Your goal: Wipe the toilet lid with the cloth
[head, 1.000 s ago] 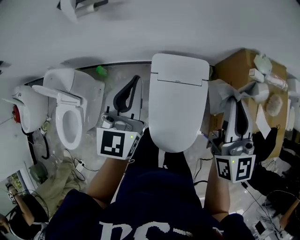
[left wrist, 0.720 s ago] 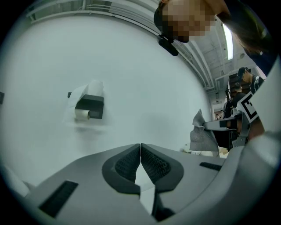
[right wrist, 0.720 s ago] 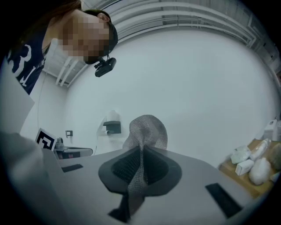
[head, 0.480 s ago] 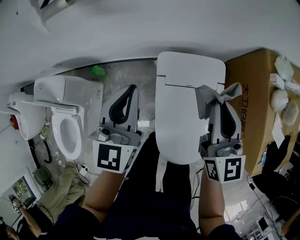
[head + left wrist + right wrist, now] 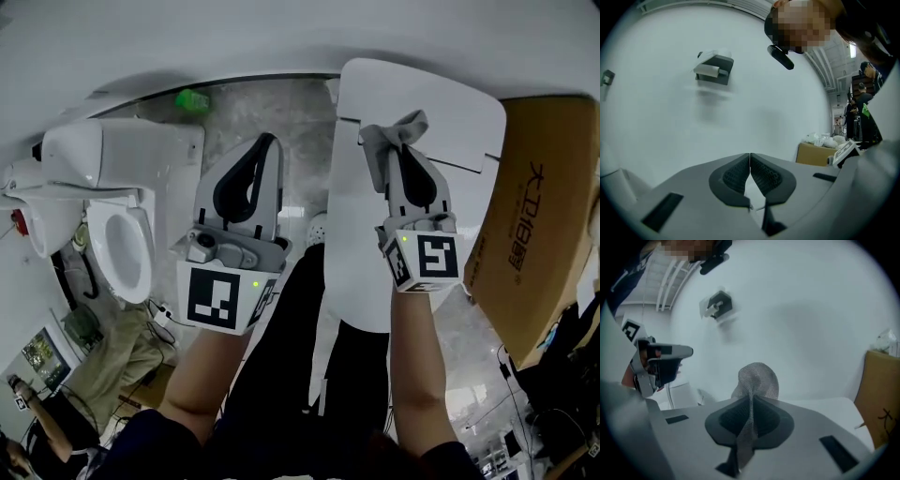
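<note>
**Carrying the cloth over the toilet lid, ready to begin wiping**

Nearest to me, my two forearms are reaching forward over my dark trousers. My left gripper (image 5: 265,146) is hanging to the left of the toilet, over the floor, and its fingers (image 5: 740,171) are pressing together with nothing between them. My right gripper (image 5: 405,157) is pinching the grey cloth (image 5: 386,141); a bunched fold is sticking out past the tips. The cloth is hovering above the rear part of the closed white toilet lid (image 5: 361,248), and I cannot tell whether it is touching. I judge that I am in the approach step, with wiping not yet begun. Next I should be tipping the right gripper down until the cloth lies flat on the lid, then sweeping across it. Farther off, a second toilet (image 5: 122,234) is standing at my left, a cardboard box (image 5: 534,234) at my right, and a white wall behind.
</note>
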The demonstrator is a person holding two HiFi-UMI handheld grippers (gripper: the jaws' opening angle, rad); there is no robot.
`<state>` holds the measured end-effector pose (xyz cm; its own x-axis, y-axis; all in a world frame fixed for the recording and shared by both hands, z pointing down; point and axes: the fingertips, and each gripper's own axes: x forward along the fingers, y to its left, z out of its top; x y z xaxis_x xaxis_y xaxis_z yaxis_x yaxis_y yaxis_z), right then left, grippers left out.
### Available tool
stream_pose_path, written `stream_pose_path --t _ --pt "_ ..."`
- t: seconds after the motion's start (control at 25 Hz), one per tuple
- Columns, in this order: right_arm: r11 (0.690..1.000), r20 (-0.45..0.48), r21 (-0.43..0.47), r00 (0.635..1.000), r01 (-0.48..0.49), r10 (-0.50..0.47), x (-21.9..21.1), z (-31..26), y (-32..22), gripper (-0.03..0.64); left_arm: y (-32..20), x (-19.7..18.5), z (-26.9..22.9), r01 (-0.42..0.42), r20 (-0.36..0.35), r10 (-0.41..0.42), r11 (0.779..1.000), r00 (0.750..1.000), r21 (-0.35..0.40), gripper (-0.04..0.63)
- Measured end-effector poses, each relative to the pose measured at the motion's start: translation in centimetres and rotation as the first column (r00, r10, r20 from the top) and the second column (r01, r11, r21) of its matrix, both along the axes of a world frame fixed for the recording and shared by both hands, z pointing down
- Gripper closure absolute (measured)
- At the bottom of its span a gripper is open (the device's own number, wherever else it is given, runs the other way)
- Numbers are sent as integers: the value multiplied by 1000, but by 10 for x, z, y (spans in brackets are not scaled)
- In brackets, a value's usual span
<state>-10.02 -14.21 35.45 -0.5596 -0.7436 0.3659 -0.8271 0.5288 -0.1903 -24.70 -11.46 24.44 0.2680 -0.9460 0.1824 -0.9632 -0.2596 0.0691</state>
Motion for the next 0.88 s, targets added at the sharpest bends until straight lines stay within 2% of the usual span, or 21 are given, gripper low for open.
stream_pose_path --t 0.12,0.28,0.48,0.56,0.68,0.88 --pt "996 -31 -87 999 30 -33 -17 55 -1 578 3 -5 23 9 -7 -9 1000 1000 -27 574" --pt "987 -96 -151 993 55 -70 -35 102 -5 577 7 -8 45 5 -11 -5 999 1000 -48 574" --pt "975 -238 -200 960 97 -144 -53 142 -7 577 7 -12 60 -2 -8 1 997 1000 -76 574" --pt "972 -314 -203 932 117 -178 -61 152 -5 577 7 -13 62 -4 -6 4 997 1000 -80 574" --pt "978 -401 -158 896 136 -189 -66 156 -4 577 6 -15 62 -4 -4 4 997 1000 -79 574" --pt "978 -408 -154 893 139 -191 -67 157 -3 578 7 -14 62 -2 -6 2 997 1000 -82 574"
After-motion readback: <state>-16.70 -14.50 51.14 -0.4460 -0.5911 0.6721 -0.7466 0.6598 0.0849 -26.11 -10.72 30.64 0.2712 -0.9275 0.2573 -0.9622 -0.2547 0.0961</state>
